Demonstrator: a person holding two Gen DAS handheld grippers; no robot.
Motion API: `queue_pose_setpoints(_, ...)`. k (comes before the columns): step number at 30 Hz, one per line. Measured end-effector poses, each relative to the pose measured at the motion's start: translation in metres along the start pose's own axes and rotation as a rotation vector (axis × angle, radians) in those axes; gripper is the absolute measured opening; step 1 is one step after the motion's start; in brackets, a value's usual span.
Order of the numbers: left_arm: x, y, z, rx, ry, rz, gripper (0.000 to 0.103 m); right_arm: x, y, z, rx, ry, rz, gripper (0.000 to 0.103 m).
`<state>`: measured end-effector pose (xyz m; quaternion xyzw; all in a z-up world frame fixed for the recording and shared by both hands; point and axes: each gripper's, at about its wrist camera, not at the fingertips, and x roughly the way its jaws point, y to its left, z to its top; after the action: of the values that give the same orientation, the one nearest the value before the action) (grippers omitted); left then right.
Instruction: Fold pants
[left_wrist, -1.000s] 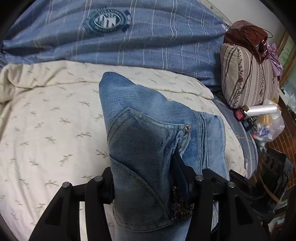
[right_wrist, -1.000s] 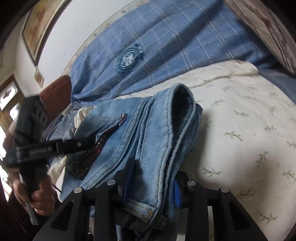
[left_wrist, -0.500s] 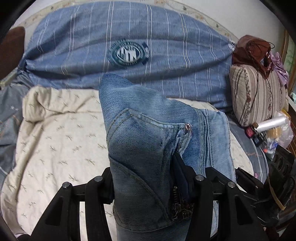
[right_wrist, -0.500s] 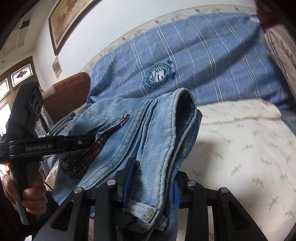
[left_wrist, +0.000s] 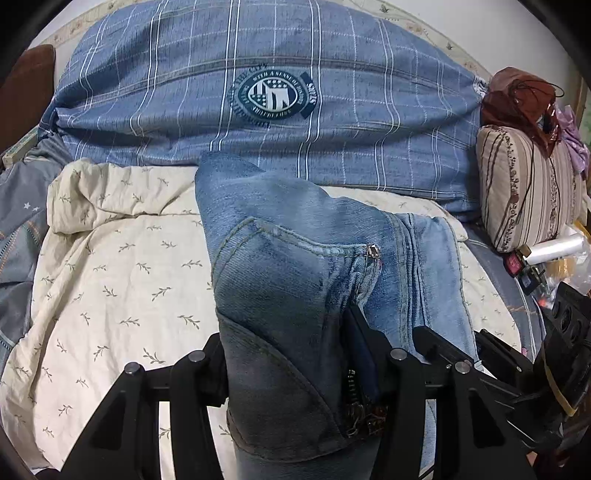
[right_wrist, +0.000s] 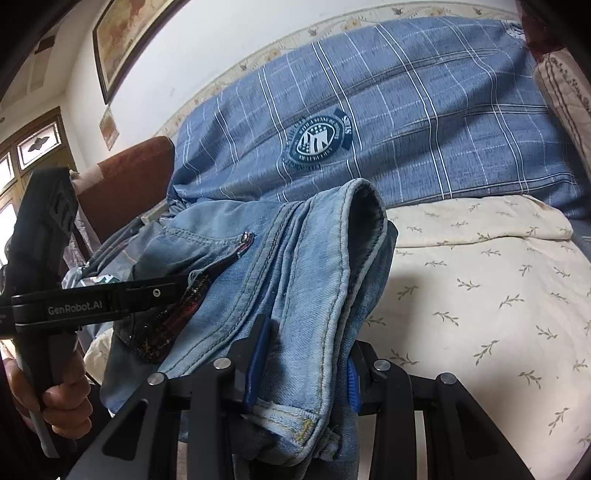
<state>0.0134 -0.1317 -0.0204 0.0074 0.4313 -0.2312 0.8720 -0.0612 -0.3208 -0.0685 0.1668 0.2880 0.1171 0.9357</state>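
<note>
Both grippers, left (left_wrist: 299, 354) and right (right_wrist: 301, 362), stay clamped on the jeans (left_wrist: 295, 266), now raised higher above the cream quilt (left_wrist: 110, 280), ready for laying flat.

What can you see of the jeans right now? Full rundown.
The jeans are faded light-blue denim with darker worn patches, doubled-stitched seams and a curved pocket edge ending at a metal rivet. An open zipper fly shows near the left hand-held gripper. They are bunched and lifted above the cream leaf-print sheet, pinched at two places: the left hand-held gripper by the fly, the right hand-held gripper on a thick seamed fold.
</note>
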Motion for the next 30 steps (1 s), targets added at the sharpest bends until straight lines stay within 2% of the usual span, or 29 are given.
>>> queue_pose_setpoints(22, 0.049, 0.012, -0.009, -0.017, 0.104, 0.012, 0.057, 0.036, -0.016, -0.011, 0.037, 0.115, -0.053, 0.038)
queue_pose_setpoints(26, 0.048, 0.013, -0.006, -0.015, 0.117, 0.011, 0.06, 0.038, -0.022, -0.013, 0.074, 0.13, -0.058, 0.046)
queue_pose_setpoints(28, 0.045, 0.014, -0.004, -0.014, 0.112, 0.044, 0.067, 0.037, -0.024, -0.013, 0.085, 0.131, -0.061, 0.049)
queue_pose_setpoints(30, 0.04, 0.015, -0.003, 0.006, 0.103, 0.081, 0.07, 0.034, -0.025, -0.013, 0.088, 0.123, -0.065, 0.055)
